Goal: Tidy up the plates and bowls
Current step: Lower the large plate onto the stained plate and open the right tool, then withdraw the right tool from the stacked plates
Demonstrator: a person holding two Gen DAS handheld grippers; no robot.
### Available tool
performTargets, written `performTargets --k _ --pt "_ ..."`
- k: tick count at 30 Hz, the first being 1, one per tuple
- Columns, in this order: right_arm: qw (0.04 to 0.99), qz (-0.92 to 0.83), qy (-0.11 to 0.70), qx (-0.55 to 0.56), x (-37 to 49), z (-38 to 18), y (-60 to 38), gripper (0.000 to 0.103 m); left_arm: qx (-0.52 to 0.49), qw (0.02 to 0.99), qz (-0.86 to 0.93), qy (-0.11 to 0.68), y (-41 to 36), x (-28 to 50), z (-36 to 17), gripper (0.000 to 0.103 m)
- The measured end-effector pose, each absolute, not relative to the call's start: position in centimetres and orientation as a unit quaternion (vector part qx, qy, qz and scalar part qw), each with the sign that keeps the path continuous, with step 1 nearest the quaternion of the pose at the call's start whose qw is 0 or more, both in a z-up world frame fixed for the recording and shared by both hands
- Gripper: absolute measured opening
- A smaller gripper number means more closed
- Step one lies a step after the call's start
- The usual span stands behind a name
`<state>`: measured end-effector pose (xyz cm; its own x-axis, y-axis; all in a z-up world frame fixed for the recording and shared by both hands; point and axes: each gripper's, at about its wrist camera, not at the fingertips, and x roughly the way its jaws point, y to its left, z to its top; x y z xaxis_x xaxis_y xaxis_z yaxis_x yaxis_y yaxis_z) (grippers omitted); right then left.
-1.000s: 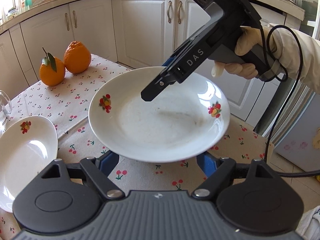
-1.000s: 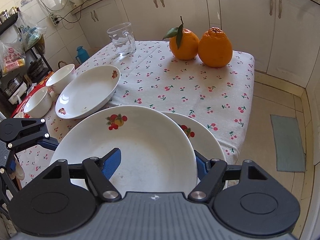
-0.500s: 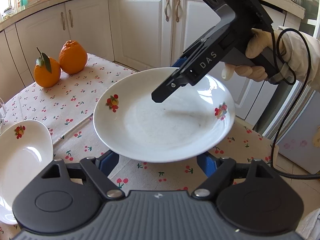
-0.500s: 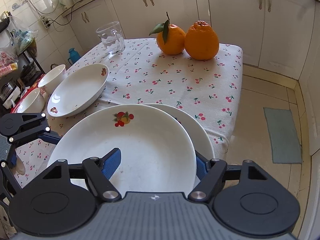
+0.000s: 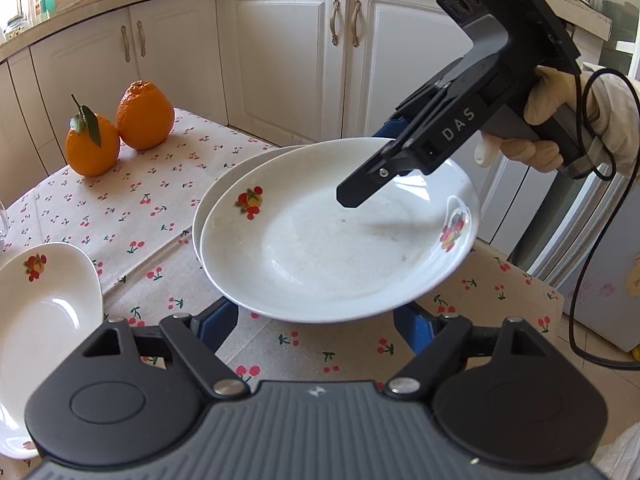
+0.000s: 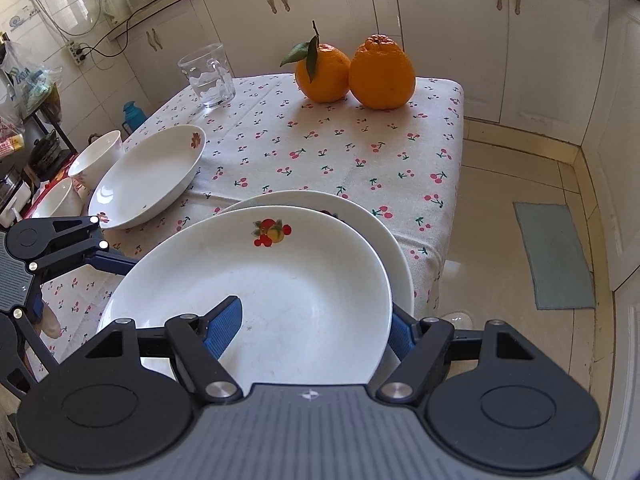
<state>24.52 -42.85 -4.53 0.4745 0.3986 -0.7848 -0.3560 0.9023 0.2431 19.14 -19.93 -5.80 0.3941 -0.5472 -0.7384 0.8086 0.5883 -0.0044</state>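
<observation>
We grip the near rim of the fruit-printed plate (image 6: pixel 280 280) in our right hand-held gripper (image 6: pixel 316 328), its blue fingers closed across the edge, holding it over a second plate (image 6: pixel 384 232) at the table (image 6: pixel 340 136) corner. Our left hand-held gripper (image 5: pixel 316 320) is spread wide beneath it, gripping nothing.

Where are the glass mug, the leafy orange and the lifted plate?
glass mug (image 6: pixel 208 76), right wrist view, on its clear side wall.
leafy orange (image 6: pixel 326 74), right wrist view, on its peel.
lifted plate (image 6: pixel 288 292), right wrist view, on its bare inner bottom.
</observation>
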Motion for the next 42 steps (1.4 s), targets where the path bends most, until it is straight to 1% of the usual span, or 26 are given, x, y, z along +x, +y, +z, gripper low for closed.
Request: performTargets --k 4,8,15,19,36,38,42 --pt "0.86 0.214 0.462 0.026 23.8 -4.2 -43.1 0.08 0.17 0.814 -0.42 0.363 -19.7 19.3 -5.9 0.087" --pt "0.863 0.207 0.459 0.028 23.2 -3.8 -43.3 0.08 0.166 0.814 -0.421 0.364 -19.7 19.4 -5.9 0.088" --pt "0.866 0.193 0.461 0.025 22.3 -3.4 -43.1 0.08 0.168 0.821 -0.415 0.355 -19.6 18.9 -5.7 0.087" --pt "0.865 0.184 0.465 0.023 22.0 -3.4 -42.6 0.084 0.17 0.827 -0.408 0.347 -19.3 18.3 -5.4 0.087" --pt "0.866 0.118 0.486 -0.024 21.6 -4.3 -40.8 0.084 0.143 0.854 -0.381 0.326 -15.3 15.3 -3.6 0.087" --pt "0.867 0.119 0.483 -0.021 21.4 -4.3 -40.7 0.087 0.141 0.857 -0.374 0.324 -14.9 14.9 -3.5 0.087" --pt "0.874 0.128 0.468 -0.015 20.5 -3.2 -40.1 0.102 0.129 0.868 -0.358 0.32 -13.8 14.4 -3.1 0.087"
